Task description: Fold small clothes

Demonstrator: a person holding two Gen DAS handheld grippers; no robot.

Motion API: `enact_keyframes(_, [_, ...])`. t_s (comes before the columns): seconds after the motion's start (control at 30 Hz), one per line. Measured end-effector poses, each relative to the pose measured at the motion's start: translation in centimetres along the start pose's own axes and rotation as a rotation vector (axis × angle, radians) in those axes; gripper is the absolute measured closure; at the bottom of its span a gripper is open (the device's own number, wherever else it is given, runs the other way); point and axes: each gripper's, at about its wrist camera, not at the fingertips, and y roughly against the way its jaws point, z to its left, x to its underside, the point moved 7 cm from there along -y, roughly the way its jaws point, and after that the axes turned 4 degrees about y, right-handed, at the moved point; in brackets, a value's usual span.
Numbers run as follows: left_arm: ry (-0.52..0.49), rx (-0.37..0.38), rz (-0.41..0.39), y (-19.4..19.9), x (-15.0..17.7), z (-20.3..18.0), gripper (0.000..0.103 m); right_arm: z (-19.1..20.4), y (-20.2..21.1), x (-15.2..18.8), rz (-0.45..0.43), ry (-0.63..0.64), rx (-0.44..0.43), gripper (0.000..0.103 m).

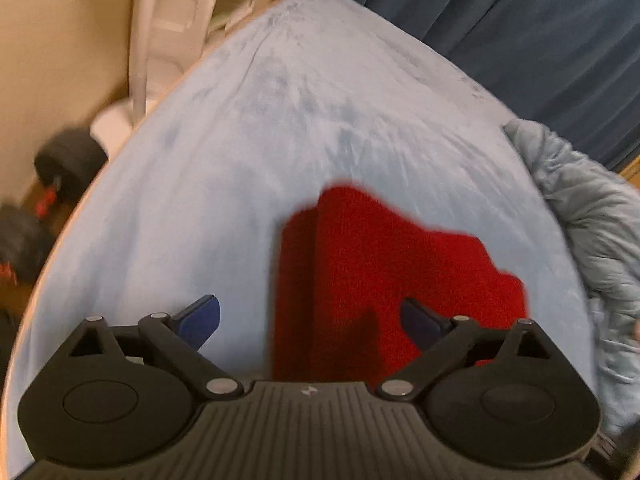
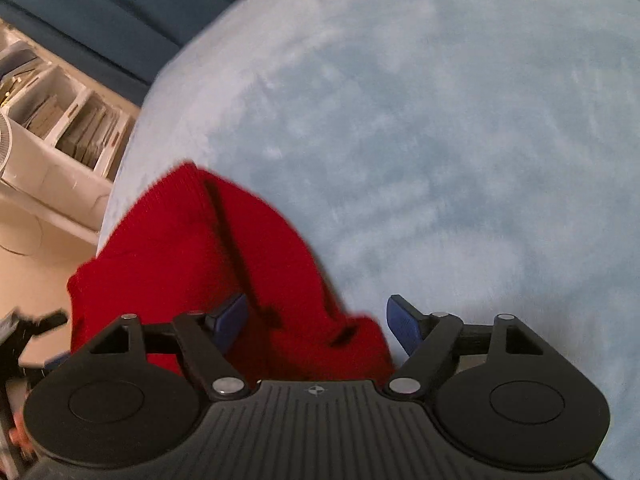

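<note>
A small red knitted garment (image 1: 384, 264) lies folded on a pale blue fleece sheet (image 1: 256, 152). In the left wrist view my left gripper (image 1: 310, 318) hovers over the garment's near left edge with its blue fingers wide apart; the right finger is above the red cloth, the left one above the sheet, and nothing is pinched. In the right wrist view the red garment (image 2: 192, 256) lies at the lower left, with a dark crease across it. My right gripper (image 2: 318, 324) stands open over the garment's near right corner, and its pads are off the cloth.
A crumpled grey-blue blanket (image 1: 592, 220) sits at the sheet's right edge. Dark blue curtains (image 1: 520, 20) hang behind. Black dumbbells (image 1: 68, 164) lie on the floor at left. White shelving with files (image 2: 60, 120) stands off the sheet's left side.
</note>
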Motion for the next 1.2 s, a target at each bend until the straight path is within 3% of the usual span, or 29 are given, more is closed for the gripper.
enact_keyframes(0.1, [0.078, 0.038, 0.072, 2.5, 5.2, 1.9, 0.005, -0.9, 0.3, 0.5, 0.012, -0.144, -0.058, 0.025])
enact_keyframes(0.2, [0.045, 0.039, 0.153, 2.8, 10.3, 2.2, 0.005, -1.1, 0.2, 0.9, 0.022, -0.191, -0.066, 0.028])
enact_keyframes(0.3, [0.010, 0.005, 0.230, 0.3, 13.4, 2.1, 0.005, -0.7, 0.1, 0.9, 0.025, -0.184, -0.045, 0.028])
enact_keyframes(0.37, [-0.029, -0.034, 0.165, -1.1, 12.5, 1.8, 0.004, -0.2, -0.2, 0.9, 0.027, -0.151, -0.017, 0.028])
enact_keyframes(0.43, [-0.027, -0.046, 0.153, -1.9, 10.9, 1.5, 0.004, 0.2, -0.2, 1.0, 0.025, -0.111, 0.014, 0.032])
enact_keyframes(0.53, [-0.076, -0.055, 0.142, -1.9, 9.1, 1.6, 0.004, 1.3, 0.4, 2.3, 0.052, -0.132, -0.028, 0.065])
enact_keyframes(0.63, [-0.081, -0.091, 0.134, -1.1, 8.2, 3.1, 0.004, 2.5, 1.0, 3.5, 0.034, -0.086, 0.001, 0.065])
enact_keyframes(0.77, [-0.032, -0.109, 0.122, 1.6, 9.0, 4.4, 0.003, 1.8, 1.6, 3.3, 0.011, -0.152, 0.047, 0.047])
enact_keyframes(0.83, [-0.052, -0.137, 0.092, 3.5, 9.8, 3.5, 0.002, 2.9, 3.4, 3.1, -0.016, -0.052, 0.104, 0.044])
enact_keyframes(0.9, [-0.098, -0.220, 0.041, 6.1, 10.9, 2.6, 0.000, 5.7, 6.3, 3.4, -0.054, 0.195, 0.163, 0.035])
enact_keyframes(0.93, [-0.128, -0.254, 0.018, 7.1, 11.4, 1.9, 0.000, 7.1, 7.5, 3.9, -0.067, 0.305, 0.183, 0.025])
enact_keyframes(1.03, [-0.139, -0.259, -0.011, 9.5, 13.4, -0.7, 0.000, 11.3, 12.1, 6.8, -0.138, 0.612, 0.183, 0.016])
enact_keyframes(1.13, [-0.111, -0.227, -0.045, 12.4, 15.6, -3.6, 0.000, 13.2, 15.8, 9.9, -0.212, 0.748, 0.195, 0.013])
enact_keyframes(1.2, [-0.164, -0.254, -0.086, 14.4, 17.2, -5.5, 0.000, 13.4, 17.2, 12.2, -0.210, 0.794, 0.219, 0.011])
